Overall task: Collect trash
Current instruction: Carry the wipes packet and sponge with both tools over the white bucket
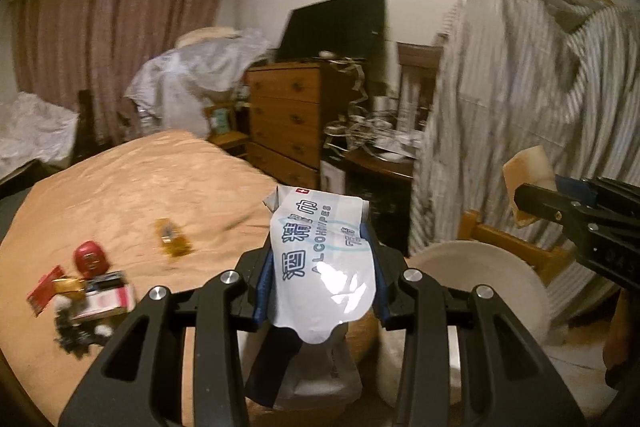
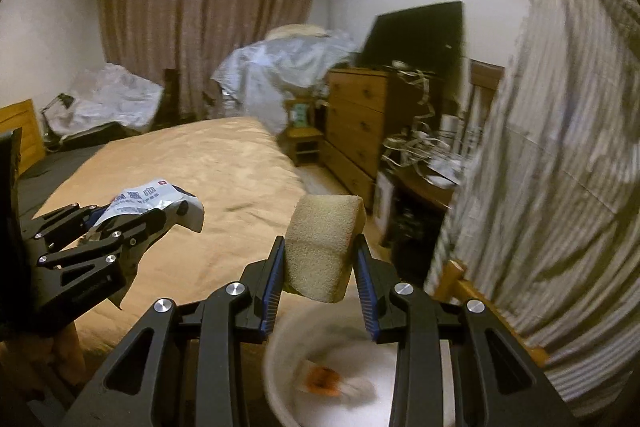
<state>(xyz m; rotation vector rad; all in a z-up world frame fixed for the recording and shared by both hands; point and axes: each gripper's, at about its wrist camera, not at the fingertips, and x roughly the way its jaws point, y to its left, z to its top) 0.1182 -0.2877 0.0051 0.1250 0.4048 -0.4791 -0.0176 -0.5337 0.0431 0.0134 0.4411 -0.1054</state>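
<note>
My left gripper [image 1: 322, 267] is shut on a white alcohol wipes packet [image 1: 320, 259], which sticks up between the blue pads; the same packet [image 2: 156, 201] shows at the left of the right wrist view. My right gripper [image 2: 320, 267] is shut on a tan sponge block [image 2: 324, 247], held above a white bin [image 2: 280, 359] that has an orange scrap inside. In the left wrist view the sponge [image 1: 528, 167] and right gripper [image 1: 536, 199] appear at the right, over the white bin [image 1: 480, 267]. On the bed [image 1: 120, 187] lie a yellow wrapper [image 1: 172, 237], a red round item [image 1: 89, 259] and a pile of small packets [image 1: 88, 295].
A wooden dresser [image 1: 288, 115] with a black screen [image 1: 336, 27] on top stands beyond the bed. A striped cloth [image 1: 520, 87] hangs at the right over a wooden frame. A cluttered dark desk [image 1: 376, 155] sits between dresser and cloth. Curtains [image 1: 112, 39] cover the far wall.
</note>
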